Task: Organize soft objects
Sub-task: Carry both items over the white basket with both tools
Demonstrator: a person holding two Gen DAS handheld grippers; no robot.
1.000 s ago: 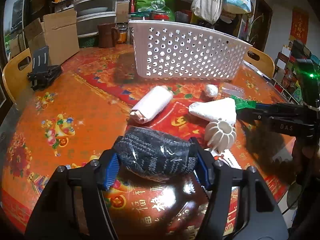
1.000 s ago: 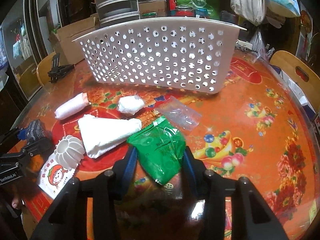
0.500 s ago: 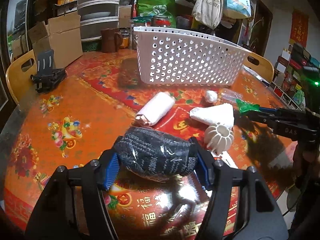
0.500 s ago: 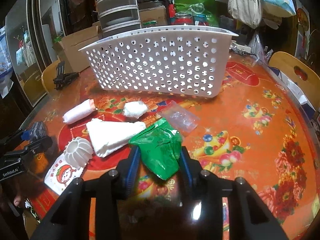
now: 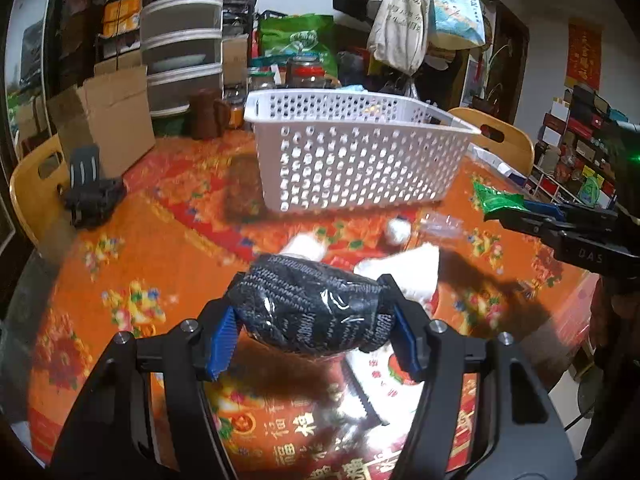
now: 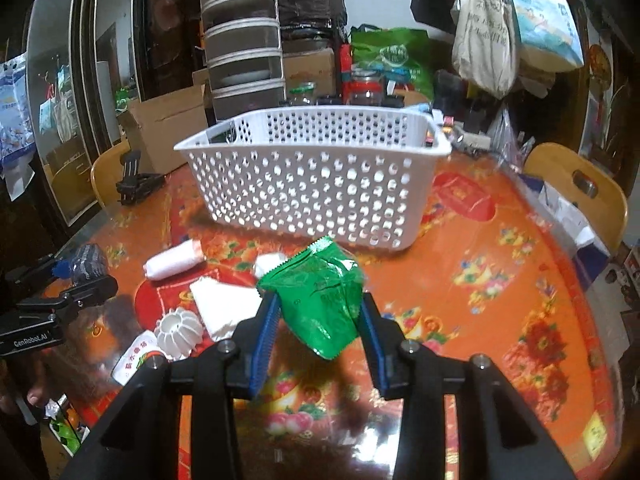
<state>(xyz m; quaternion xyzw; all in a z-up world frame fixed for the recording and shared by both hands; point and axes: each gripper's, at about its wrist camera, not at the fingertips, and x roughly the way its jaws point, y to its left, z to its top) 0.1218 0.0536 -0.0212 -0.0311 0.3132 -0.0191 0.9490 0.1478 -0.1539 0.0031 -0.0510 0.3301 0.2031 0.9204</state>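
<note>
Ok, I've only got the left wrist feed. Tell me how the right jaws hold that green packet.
Observer: The green packet is pinched between both pads of the right gripper, clear of the tablecloth.
Operator: Now say what my black bundle hides.
Observer: A white ribbed plastic piece sits right beside the folded white cloth.
Operator: And the roll.
Observer: The white roll lies flat, its pink end toward the basket.

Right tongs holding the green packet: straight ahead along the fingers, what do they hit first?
Probably the near wall of the white basket. The right tongs, shut on the green packet, point at it over bare tablecloth; depth is uncertain.
</note>
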